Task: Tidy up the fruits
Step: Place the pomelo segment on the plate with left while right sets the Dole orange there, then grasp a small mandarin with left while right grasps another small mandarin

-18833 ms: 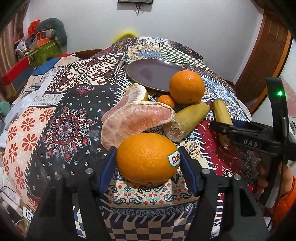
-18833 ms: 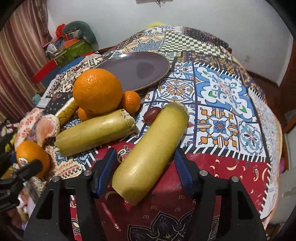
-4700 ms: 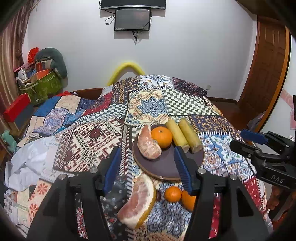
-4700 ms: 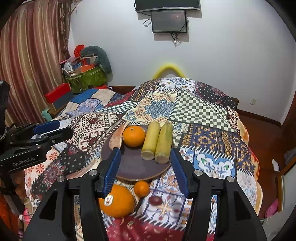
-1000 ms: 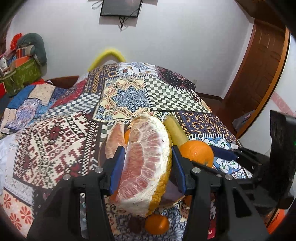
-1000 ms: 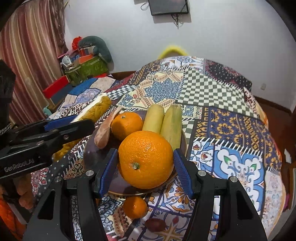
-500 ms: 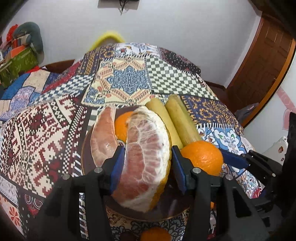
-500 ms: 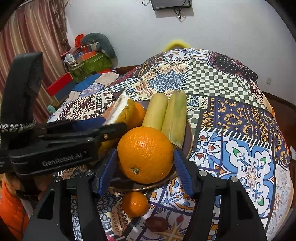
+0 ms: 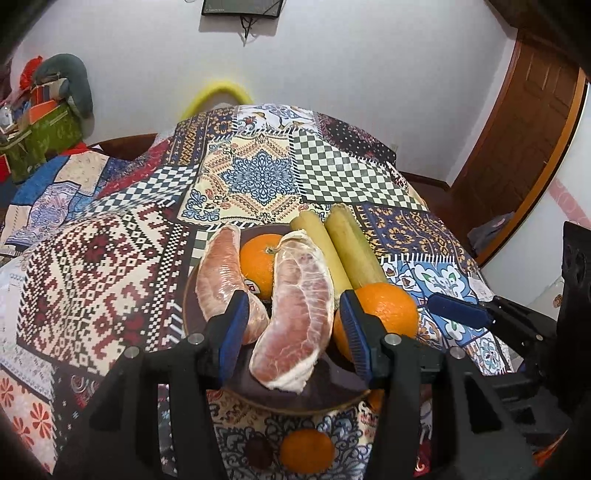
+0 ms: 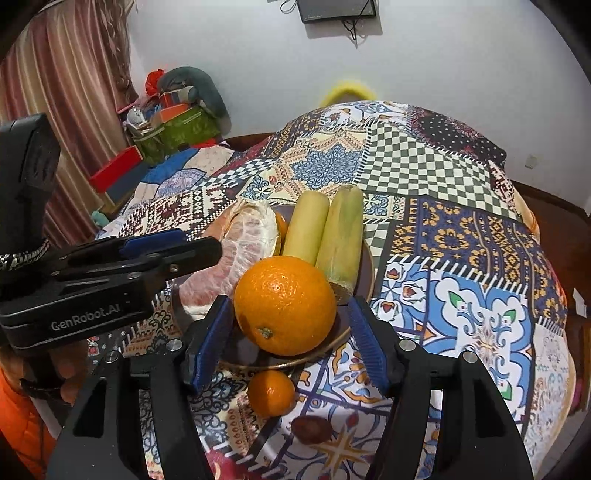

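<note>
Left gripper (image 9: 291, 334): jaws spread, released; a pomelo wedge (image 9: 297, 317) lies between them on the plate, with a visible gap to each pad.
Right gripper (image 10: 286, 341): jaws parted around a large orange (image 10: 285, 304); there is a gap on both sides, and the orange sits on the plate's near rim.
Plate (image 10: 365, 267): dark and round, on a patchwork cloth (image 9: 255, 177), towards the near edge of the cloth-covered surface.
On the plate: a second pomelo wedge (image 9: 221, 280) at the left, a stickered orange (image 9: 258, 260) between the two wedges, and two sugarcane pieces (image 10: 323, 232) side by side at the right, touching each other and pointing away from the cameras.
Off the plate: a small mandarin (image 10: 271, 393) on the cloth just beside the plate's near rim, and a dark brown date-like fruit (image 10: 311, 429) nearer still.
Far side: a yellow curved object (image 9: 218, 94) behind the cloth's far edge, below a wall screen (image 9: 242, 7).
</note>
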`<state>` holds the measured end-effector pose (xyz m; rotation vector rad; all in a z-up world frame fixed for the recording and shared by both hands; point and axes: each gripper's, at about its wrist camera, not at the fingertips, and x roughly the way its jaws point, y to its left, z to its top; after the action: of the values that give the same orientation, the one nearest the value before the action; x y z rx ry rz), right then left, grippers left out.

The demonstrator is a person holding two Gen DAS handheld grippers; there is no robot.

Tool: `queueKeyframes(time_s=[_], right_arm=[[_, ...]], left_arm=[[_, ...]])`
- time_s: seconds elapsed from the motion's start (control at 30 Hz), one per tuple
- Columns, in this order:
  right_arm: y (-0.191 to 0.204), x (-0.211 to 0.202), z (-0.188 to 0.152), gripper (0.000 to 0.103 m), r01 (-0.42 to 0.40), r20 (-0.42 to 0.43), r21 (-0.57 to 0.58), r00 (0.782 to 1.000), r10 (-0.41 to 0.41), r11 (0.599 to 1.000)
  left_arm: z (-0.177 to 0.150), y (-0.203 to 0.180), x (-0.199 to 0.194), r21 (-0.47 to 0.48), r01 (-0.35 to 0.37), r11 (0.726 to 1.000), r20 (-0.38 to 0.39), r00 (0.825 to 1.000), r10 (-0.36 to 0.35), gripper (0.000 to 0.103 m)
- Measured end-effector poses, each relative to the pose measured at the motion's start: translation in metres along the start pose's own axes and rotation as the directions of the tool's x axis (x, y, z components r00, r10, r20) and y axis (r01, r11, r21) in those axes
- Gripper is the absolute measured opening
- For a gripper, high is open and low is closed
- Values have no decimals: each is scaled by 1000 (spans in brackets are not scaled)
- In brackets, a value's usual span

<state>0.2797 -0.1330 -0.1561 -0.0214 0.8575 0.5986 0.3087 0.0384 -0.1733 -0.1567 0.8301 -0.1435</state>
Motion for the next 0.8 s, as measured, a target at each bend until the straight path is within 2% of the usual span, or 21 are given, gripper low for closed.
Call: queueKeyframes(time_s=[0.4, 0.5, 0.63, 0.8], right_arm=[[10, -43, -6, 62, 30, 55, -21, 998, -29, 999], [12, -50, -12, 65, 39, 56, -30, 998, -37, 999], [12, -54, -22, 65, 52, 42, -35, 998, -50, 998], [11, -52, -38, 65, 56, 11, -34, 998, -56, 998]], left_arm=[[-11, -11, -64, 26, -40, 999, 76, 996, 38, 50], [-19, -12, -76, 25, -49, 998, 81, 996, 47, 51], [-33, -11, -83, 21, -62, 998, 69, 996, 61, 51], [-56, -7, -72, -2, -54, 999, 8, 998, 54, 51]])
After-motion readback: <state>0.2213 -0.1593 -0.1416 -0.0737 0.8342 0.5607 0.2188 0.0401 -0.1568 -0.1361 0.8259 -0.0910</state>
